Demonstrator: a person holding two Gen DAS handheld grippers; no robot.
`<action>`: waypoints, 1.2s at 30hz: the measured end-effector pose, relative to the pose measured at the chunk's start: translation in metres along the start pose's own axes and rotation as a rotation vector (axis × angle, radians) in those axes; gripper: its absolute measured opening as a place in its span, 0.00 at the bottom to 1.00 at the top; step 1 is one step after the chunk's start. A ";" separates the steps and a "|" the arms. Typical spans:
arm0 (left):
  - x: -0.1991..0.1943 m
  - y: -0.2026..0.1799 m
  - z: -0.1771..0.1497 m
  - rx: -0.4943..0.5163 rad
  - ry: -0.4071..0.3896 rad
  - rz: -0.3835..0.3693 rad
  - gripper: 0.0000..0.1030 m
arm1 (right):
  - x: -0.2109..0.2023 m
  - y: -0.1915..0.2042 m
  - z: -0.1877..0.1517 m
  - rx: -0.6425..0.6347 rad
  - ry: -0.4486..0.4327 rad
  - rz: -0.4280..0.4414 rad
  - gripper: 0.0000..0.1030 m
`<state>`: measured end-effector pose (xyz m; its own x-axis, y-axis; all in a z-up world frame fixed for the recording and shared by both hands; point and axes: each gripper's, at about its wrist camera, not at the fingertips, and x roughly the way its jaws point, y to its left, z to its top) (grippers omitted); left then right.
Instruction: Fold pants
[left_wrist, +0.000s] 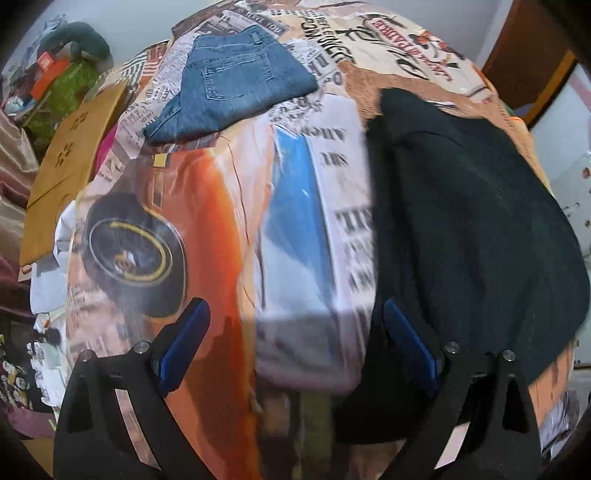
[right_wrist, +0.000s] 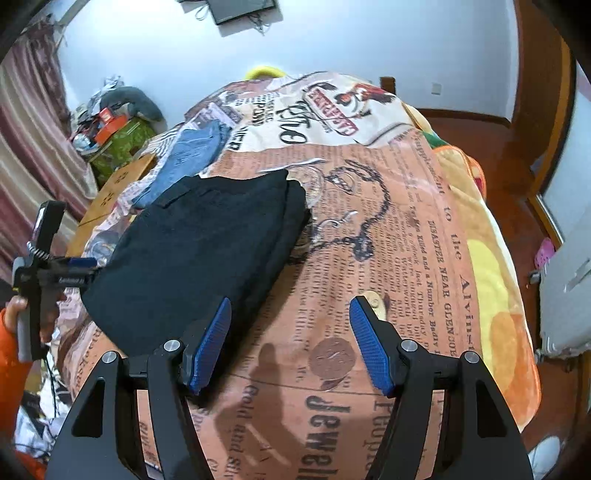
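So both tools, left (left_wrist: 295, 343) and right (right_wrist: 290, 345), gape wide and empty over the newspaper-print bedspread (right_wrist: 388, 229); folded black pants (right_wrist: 207, 243) lie beside folded blue jeans (left_wrist: 229, 85).

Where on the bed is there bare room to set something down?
Free: the printed bedspread right of the folded black pants, out to the bed's edge, and the stretch between the black pants and the folded jeans. Crowded: the clutter pile by the curtain.
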<state>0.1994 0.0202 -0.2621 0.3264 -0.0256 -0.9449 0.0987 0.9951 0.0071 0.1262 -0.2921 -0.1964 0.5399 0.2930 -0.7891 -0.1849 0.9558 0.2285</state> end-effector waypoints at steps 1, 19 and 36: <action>-0.004 -0.001 -0.003 0.015 -0.006 0.004 0.93 | -0.001 0.004 0.000 -0.011 -0.002 0.003 0.61; -0.066 -0.066 0.047 0.151 -0.271 -0.143 0.65 | 0.020 0.052 0.034 -0.109 -0.092 0.129 0.52; -0.019 -0.091 0.005 0.280 -0.225 -0.123 0.21 | 0.059 0.051 0.008 -0.226 0.077 0.085 0.23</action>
<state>0.1892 -0.0703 -0.2427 0.4917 -0.1945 -0.8488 0.3932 0.9193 0.0172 0.1554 -0.2254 -0.2268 0.4518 0.3608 -0.8159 -0.4105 0.8961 0.1690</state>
